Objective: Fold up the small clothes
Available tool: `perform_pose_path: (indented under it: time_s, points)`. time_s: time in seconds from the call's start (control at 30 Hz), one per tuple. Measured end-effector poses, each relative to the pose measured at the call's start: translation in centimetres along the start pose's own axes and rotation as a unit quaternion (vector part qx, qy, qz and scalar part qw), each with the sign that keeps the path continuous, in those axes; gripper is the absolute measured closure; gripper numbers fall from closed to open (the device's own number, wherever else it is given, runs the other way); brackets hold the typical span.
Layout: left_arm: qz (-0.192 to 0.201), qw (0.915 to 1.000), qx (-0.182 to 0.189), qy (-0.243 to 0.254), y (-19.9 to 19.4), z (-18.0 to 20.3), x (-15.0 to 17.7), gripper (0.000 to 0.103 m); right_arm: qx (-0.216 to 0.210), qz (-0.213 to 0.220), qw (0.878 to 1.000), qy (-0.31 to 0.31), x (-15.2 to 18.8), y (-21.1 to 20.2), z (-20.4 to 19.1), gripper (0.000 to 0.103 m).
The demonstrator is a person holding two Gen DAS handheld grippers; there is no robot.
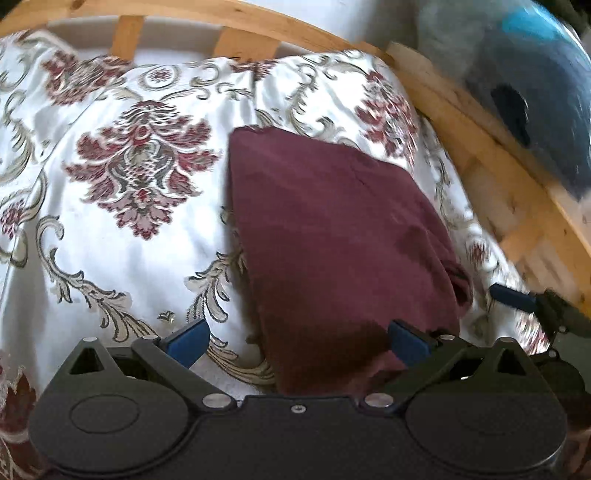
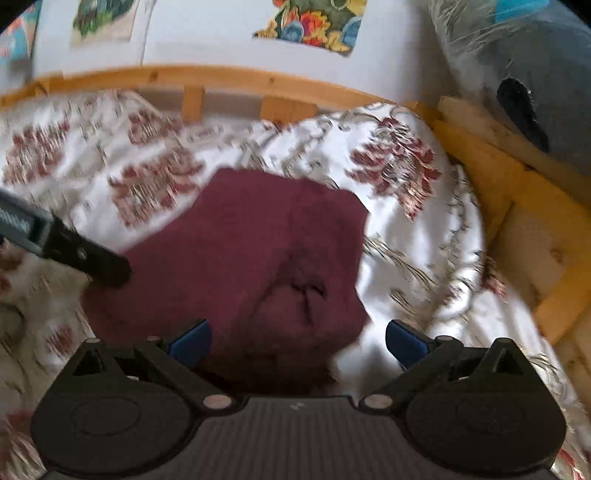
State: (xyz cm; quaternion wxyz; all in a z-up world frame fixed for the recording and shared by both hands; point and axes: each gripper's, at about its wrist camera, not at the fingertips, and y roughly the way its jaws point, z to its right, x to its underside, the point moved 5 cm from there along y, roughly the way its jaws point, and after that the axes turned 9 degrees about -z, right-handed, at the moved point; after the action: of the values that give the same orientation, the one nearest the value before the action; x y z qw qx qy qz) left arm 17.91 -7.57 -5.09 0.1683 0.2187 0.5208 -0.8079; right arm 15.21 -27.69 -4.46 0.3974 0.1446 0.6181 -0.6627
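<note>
A dark maroon garment lies folded into a compact block on a white bedspread with red floral patterns. In the left wrist view my left gripper is open over the garment's near edge, and its blue pads touch nothing. At the right edge of that view the right gripper's blue fingertip shows beside the garment. In the right wrist view the same garment lies ahead, creased near its middle. My right gripper hangs open above its near end, jaws wide apart. The left gripper's black finger reaches in from the left.
A wooden bed frame with slats runs along the far and right sides of the bedspread. A blue-grey plush object sits beyond the frame at the upper right. Colourful pictures hang on the white wall.
</note>
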Motion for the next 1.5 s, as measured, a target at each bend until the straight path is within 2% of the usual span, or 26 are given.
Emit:
perform_pose_path:
  time_s: [0.1,0.2,0.37,0.6,1.5]
  points:
    - [-0.009,0.9997,-0.013,0.019,0.9,0.4,0.6,0.001,-0.013,-0.026,0.999,0.035,1.0,0.9,0.8,0.0]
    - [-0.022,0.9997,-0.008,0.003,1.7,0.3,0.9,0.001,-0.027,-0.034,0.998,0.054,1.5,1.6,1.4,0.0]
    - [-0.039,0.9992,0.002,-0.013,3.1,0.0,1.4,0.001,-0.029,-0.031,0.998,0.039,2.0,2.5,1.4,0.0]
    - [-0.036,0.9993,0.006,-0.012,3.5,-0.1,1.6,0.001,-0.029,-0.019,0.999,0.016,2.2,2.9,1.0,0.0]
    - [-0.035,0.9993,0.005,-0.011,3.7,-0.2,1.7,0.0,-0.059,-0.02,0.998,0.023,2.3,2.5,1.3,0.0]
